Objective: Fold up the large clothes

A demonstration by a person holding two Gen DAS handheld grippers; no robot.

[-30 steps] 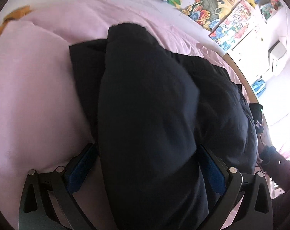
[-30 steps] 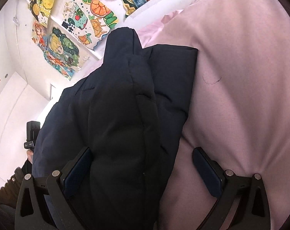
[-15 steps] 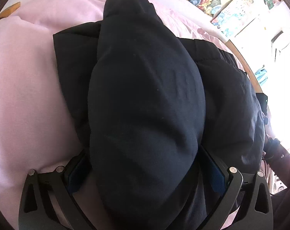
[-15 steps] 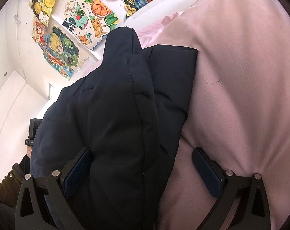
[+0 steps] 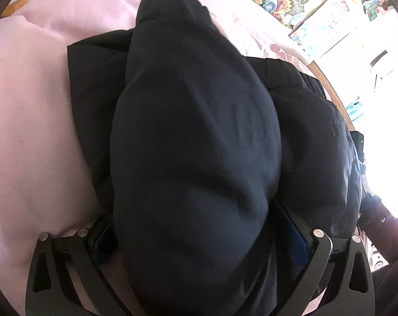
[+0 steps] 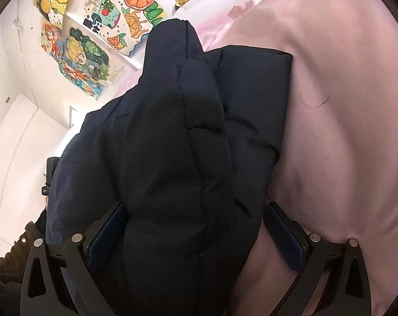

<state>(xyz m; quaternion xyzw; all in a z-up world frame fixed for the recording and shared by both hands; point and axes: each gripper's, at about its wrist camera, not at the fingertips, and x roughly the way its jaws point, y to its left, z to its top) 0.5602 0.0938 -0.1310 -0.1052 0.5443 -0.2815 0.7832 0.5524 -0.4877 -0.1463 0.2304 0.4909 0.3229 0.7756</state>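
Left gripper (image 5: 196,239): jaws spread wide and just closing a little, both blue pads against the flanks of a thick padded sleeve (image 5: 196,131) of the dark puffer jacket (image 5: 312,152); a wide squeeze on the sleeve. Right gripper (image 6: 196,231): jaws spread, left pad against the padded fold, right pad standing clear of the jacket edge over the pink bed cover (image 6: 343,131); not gripping. The jacket lies on the bed, sleeves folded inward over the body. Judgement: light but bulky, soft, springy; the fill will push folds back open, and the smooth shell may slip between pads. Best hold looks like a flattened seam, hem or cuff (image 5: 170,2) rather than the fattest part of the sleeve. Left view alone shows the far cuff, the wooden bed rail (image 5: 338,105) and part of the person at the right edge. Right view alone shows the quilting seams (image 6: 206,158), the jacket's square corner (image 6: 285,55) and the drawings on the wall (image 6: 93,52).
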